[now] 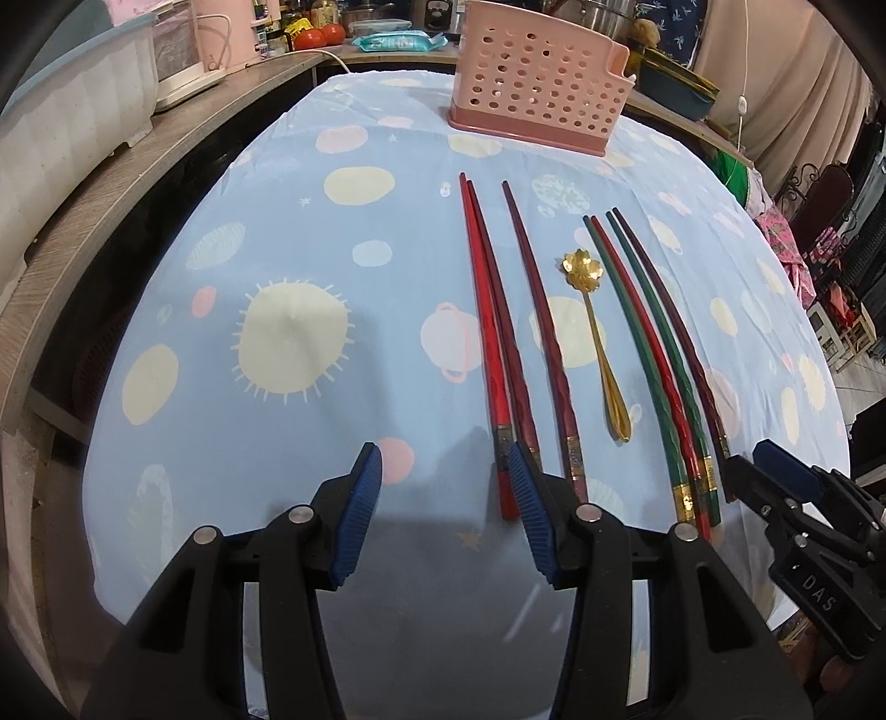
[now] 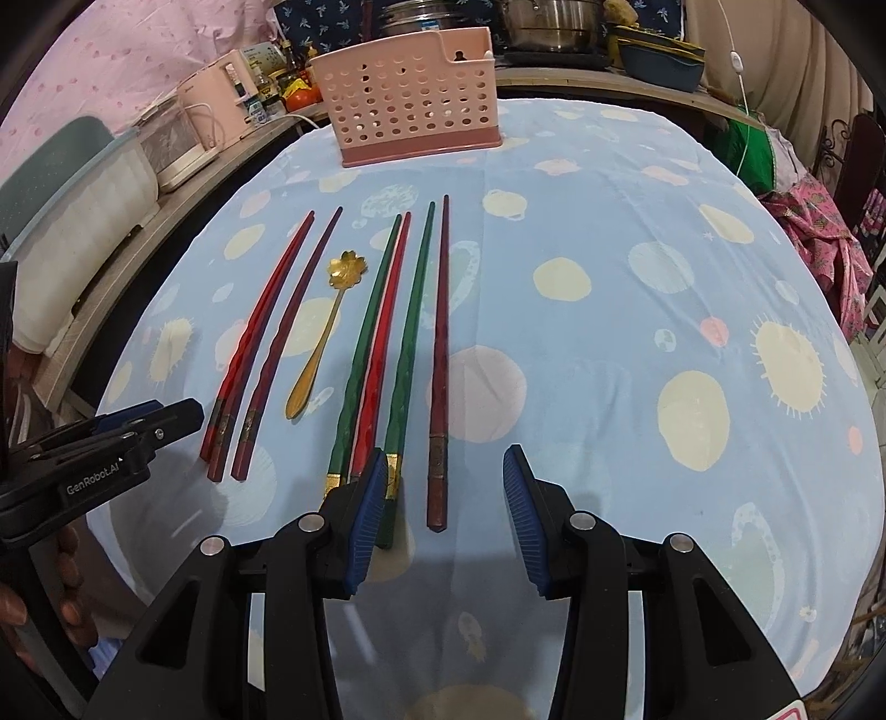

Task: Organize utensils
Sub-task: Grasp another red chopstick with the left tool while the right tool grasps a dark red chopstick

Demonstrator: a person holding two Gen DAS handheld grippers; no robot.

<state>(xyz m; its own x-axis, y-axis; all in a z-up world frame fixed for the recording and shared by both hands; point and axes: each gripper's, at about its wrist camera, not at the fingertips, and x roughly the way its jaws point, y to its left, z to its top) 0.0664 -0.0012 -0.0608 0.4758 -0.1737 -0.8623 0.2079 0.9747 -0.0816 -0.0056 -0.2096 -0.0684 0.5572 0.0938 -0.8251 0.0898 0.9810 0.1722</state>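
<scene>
Several chopsticks lie side by side on the blue patterned tablecloth (image 1: 221,387): a red pair (image 1: 490,332) and a maroon one (image 1: 545,332) on the left, then green, red and maroon ones (image 1: 653,354) on the right. A gold spoon (image 1: 595,332) with a flower-shaped bowl lies between the two groups. A pink perforated holder (image 1: 537,83) stands at the table's far end. My left gripper (image 1: 443,471) hovers open just left of the red pair's near ends, with nothing between its fingers. My right gripper (image 2: 446,482) is open over the near end of the outer maroon chopstick (image 2: 440,360); its pads do not touch the chopstick.
A wooden counter (image 1: 111,183) along the left carries a pink appliance, a white bin and bottles. Steel pots (image 2: 548,25) and a blue tub stand behind the holder (image 2: 410,94). Chairs and pink cloth crowd the right edge. A person's hand (image 2: 66,609) holds the left gripper (image 2: 166,418).
</scene>
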